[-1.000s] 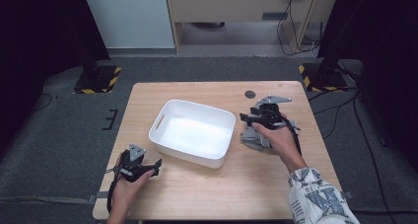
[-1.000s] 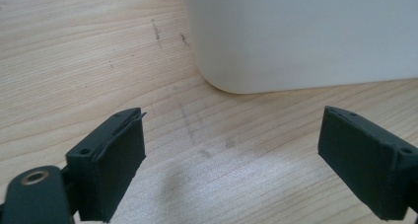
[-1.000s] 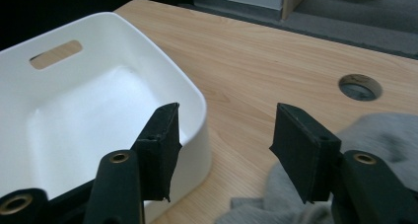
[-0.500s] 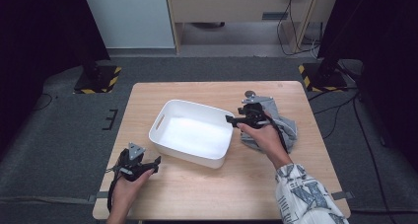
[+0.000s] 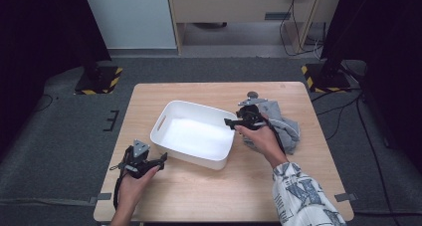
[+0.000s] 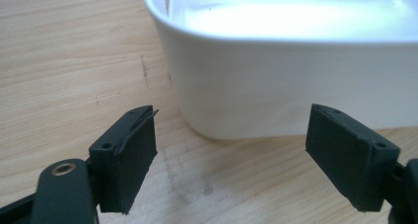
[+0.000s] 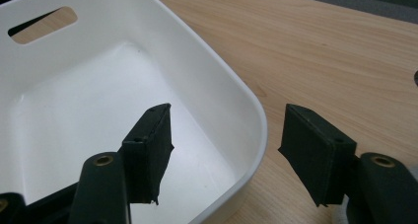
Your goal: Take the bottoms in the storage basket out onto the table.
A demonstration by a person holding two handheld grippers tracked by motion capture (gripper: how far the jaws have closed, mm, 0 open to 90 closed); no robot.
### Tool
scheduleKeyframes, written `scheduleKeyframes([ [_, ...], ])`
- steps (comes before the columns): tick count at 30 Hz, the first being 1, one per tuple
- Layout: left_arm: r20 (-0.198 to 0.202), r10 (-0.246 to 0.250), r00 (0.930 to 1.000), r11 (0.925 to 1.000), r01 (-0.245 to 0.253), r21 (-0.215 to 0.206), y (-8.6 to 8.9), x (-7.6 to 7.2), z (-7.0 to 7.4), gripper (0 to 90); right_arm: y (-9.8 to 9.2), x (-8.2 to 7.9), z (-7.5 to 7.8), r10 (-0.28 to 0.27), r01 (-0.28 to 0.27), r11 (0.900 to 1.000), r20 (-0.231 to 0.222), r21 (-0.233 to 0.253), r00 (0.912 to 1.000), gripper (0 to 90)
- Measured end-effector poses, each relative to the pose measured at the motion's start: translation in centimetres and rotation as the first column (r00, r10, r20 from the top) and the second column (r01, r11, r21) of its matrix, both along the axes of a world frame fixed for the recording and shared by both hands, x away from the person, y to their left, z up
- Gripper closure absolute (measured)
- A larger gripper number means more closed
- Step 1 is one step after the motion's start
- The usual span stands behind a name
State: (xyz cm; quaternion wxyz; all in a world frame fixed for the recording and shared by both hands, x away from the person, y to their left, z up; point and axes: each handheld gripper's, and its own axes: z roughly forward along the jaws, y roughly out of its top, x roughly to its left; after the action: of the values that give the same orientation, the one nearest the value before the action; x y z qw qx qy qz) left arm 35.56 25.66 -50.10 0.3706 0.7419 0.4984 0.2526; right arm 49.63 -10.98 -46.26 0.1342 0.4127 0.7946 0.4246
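- The right gripper [image 5: 230,122] hovers at the right-hand rim of the white plastic bin [image 5: 171,110], its jaws spread wide and holding nothing; in the right gripper view [image 7: 224,152] the bin's rim [image 7: 256,110] runs straight through the gap between them
- The grey cloth [image 5: 286,129] lies crumpled on the wooden table [image 5: 209,196] just right of the bin, under and behind the right hand, not in the bin
- The left gripper [image 5: 161,158] rests low on the table near the bin's near-left corner, jaws also spread and empty; in the left gripper view [image 6: 229,152] the bin's outer wall [image 6: 276,81] stands just ahead of them, apart from both pads
- The bin itself is empty and sits flat mid-table
- Judged from this, the step in hand is taking hold of the bin at its right rim, likely to steady or shift it before the cloth goes in
- Next move calls for closing the right jaws on the thin wall, one pad inside and one outside, squarely enough that the smooth plastic does not slip or tip
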Motion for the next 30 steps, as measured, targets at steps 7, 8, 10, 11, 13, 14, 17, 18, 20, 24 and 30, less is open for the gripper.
scheduleKeyframes([
  [7,0.005,0.016,0.9999,0.9997,-0.016,-0.019,-0.5,0.4,0.2,19.1,0.5,0.2,-0.7,0.017,-0.017,1.0,-0.008,-0.009,0.9998,41.3],
  [8,0.005,0.016,0.9999,0.9997,-0.016,-0.019,-0.5,0.4,0.2,19.1,0.5,0.2,-0.7,0.017,-0.017,1.0,-0.008,-0.009,0.9998,41.3],
  [10,0.007,0.019,0.9998,0.9997,-0.018,-0.017,-0.4,0.5,0.2,19.1,0.7,0.1,-0.8,0.027,-0.027,0.999,0.006,-0.022,0.9996,43.1],
  [11,0.009,0.017,0.9998,0.9996,-0.017,-0.023,-0.4,0.5,0.3,19.1,0.6,0.1,-0.7,0.029,-0.029,0.999,0.009,-0.032,0.9995,47.5],
  [13,0.013,0.011,0.9999,0.9996,-0.01,-0.026,-0.3,0.6,0.3,19.3,0.4,0.0,-0.7,0.037,-0.037,0.999,0.004,-0.03,0.9993,49.6],
  [14,0.017,0.011,0.9998,0.9997,-0.01,-0.02,-0.4,0.7,0.3,19.5,0.3,-0.1,-0.6,0.044,-0.044,0.998,0.002,-0.034,0.999,49.9],
  [17,0.017,0.014,0.9998,0.9998,-0.014,-0.014,-0.3,0.9,0.4,19.7,0.1,-0.5,-0.5,0.062,-0.062,0.997,0.001,-0.046,0.9981,50.9],
  [18,0.017,0.014,0.9998,0.9998,-0.014,-0.014,-0.3,0.9,0.4,19.6,0.1,-0.6,-0.5,0.065,-0.065,0.997,0.0,-0.049,0.9979,52.1],
  [20,0.018,0.018,0.9997,0.9998,-0.018,-0.012,-0.3,1.1,0.4,20.0,0.0,-0.8,-0.5,0.071,-0.071,0.996,0.003,-0.055,0.9975,54.0],
  [24,0.017,0.021,0.9996,0.9997,-0.021,-0.014,-0.3,1.5,0.4,20.1,-0.4,-1.3,-0.5,0.085,-0.084,0.995,0.004,-0.061,0.9964,55.0],
  [30,0.016,0.021,0.9997,0.9997,-0.02,-0.015,-0.2,1.6,0.4,20.0,-0.7,-1.6,-0.6,0.069,-0.069,0.997,-0.003,-0.036,0.9976,55.5],
])
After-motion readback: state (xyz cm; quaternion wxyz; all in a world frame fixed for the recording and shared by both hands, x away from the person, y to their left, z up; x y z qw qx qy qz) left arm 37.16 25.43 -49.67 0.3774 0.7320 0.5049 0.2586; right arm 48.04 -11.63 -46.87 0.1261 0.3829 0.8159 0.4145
